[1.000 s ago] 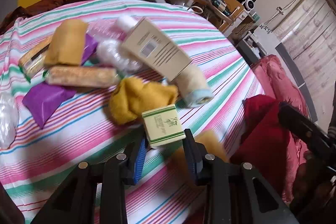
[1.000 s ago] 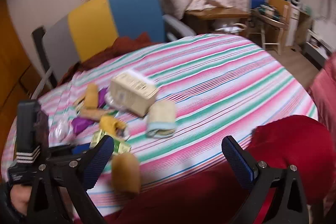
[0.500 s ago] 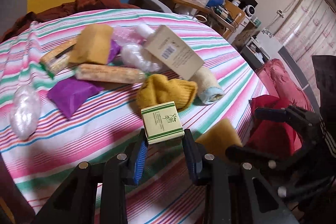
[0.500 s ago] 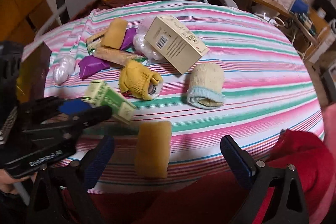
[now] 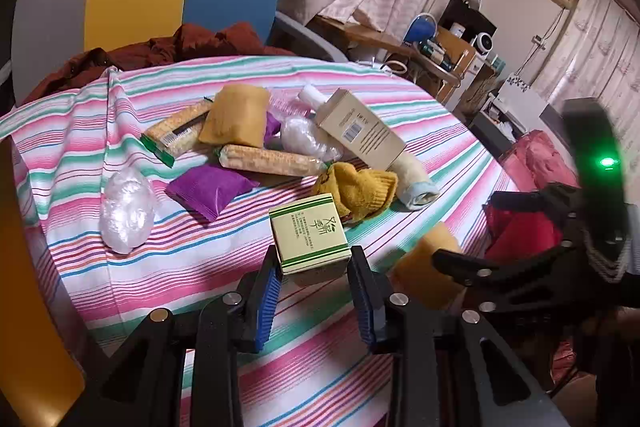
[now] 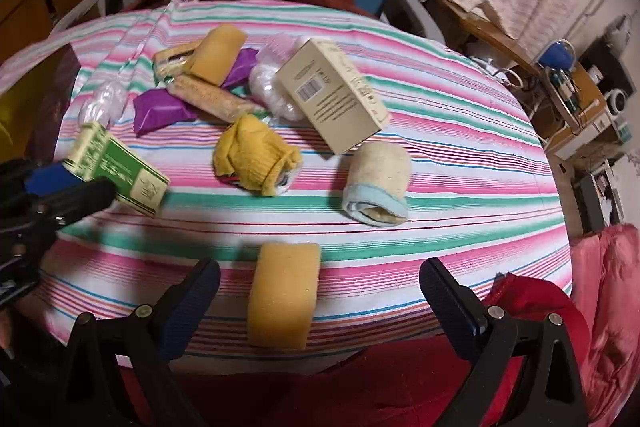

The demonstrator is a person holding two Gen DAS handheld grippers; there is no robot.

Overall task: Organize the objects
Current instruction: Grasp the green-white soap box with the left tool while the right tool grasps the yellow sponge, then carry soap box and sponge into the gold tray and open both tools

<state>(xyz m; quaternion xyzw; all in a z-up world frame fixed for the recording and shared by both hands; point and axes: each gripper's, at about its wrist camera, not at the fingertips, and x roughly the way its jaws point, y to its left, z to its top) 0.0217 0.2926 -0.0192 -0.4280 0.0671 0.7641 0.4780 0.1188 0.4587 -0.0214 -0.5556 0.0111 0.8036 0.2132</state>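
The right gripper (image 6: 316, 311), jaws spread wide, is hovering over the yellow sponge (image 6: 284, 293) lying lengthwise between them on the desk (image 6: 460, 163); the left gripper (image 5: 314, 281) is clamping the green box (image 5: 308, 233).

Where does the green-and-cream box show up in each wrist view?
Left wrist: the green-and-cream box sits low centre, clamped between the left gripper fingers.
Right wrist: the box is at the left edge, tilted, held above the cloth.
Shared landmark: the yellow knit sock just beside it.
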